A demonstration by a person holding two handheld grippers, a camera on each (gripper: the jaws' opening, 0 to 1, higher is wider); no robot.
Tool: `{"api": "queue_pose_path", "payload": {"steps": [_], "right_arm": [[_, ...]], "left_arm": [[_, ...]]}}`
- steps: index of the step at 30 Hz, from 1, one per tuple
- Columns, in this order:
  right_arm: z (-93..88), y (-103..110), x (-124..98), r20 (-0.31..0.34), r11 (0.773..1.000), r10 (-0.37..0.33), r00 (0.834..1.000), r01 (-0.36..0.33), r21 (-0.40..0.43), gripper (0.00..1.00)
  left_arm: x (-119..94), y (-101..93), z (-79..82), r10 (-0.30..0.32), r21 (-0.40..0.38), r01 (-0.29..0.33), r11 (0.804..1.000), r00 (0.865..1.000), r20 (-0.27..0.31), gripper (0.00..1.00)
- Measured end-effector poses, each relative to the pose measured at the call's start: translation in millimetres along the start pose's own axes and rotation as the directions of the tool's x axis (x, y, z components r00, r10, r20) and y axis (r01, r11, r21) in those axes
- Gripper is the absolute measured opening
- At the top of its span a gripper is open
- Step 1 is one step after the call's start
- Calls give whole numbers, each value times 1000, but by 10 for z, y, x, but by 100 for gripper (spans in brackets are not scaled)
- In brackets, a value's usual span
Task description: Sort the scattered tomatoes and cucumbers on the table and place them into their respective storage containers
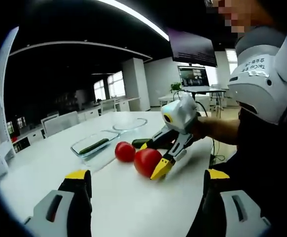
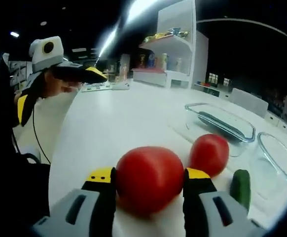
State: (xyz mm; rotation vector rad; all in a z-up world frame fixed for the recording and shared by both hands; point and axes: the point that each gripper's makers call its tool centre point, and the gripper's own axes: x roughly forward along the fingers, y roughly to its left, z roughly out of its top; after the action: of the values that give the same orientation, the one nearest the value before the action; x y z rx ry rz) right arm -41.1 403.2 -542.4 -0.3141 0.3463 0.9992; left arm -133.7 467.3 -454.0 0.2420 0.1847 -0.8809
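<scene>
Nearest tomato (image 2: 149, 178) sits pinched between right gripper (image 2: 148, 178) jaws, resting on white table (image 2: 114, 123). Second tomato (image 2: 209, 154) just behind – apart from first. Loose cucumber (image 2: 240, 186) beside it, near round glass bowl (image 2: 277, 155). Rectangular glass dish (image 2: 220, 121) farther back holds another cucumber (image 1: 93, 146). Left gripper (image 1: 146, 180) jaws spread wide – nothing between them, raised above table.

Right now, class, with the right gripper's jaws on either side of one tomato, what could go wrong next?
1. The right gripper may bruise the near tomato by squeezing hard.
2. Lifting it could knock the second tomato close behind, rolling it across the table.
3. The cucumber lies nearby and could be nudged towards the empty round bowl.
</scene>
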Motion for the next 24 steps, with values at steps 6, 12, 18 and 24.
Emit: {"api": "queue_pose_path", "payload": {"steps": [6,12,18,24], "right_arm": [[15,-8,6,33,999,-33,999,33,17,49],[38,18,3,64,999,-40,997,42,-26,47],[45,-3,-11,82,999,-45,996,46,-1,46],[69,36,-47,112,999,-29,993,24,40,45]], "left_arm": [[7,3,-12,2,2,-2,1000,1000,-4,93],[20,-13,-5,2,8,-2,1000,1000,-6,92],[19,28,-29,22,27,-21,999,1000,-21,92],[21,50,-57,29,13,-29,1000,999,-27,92]]}}
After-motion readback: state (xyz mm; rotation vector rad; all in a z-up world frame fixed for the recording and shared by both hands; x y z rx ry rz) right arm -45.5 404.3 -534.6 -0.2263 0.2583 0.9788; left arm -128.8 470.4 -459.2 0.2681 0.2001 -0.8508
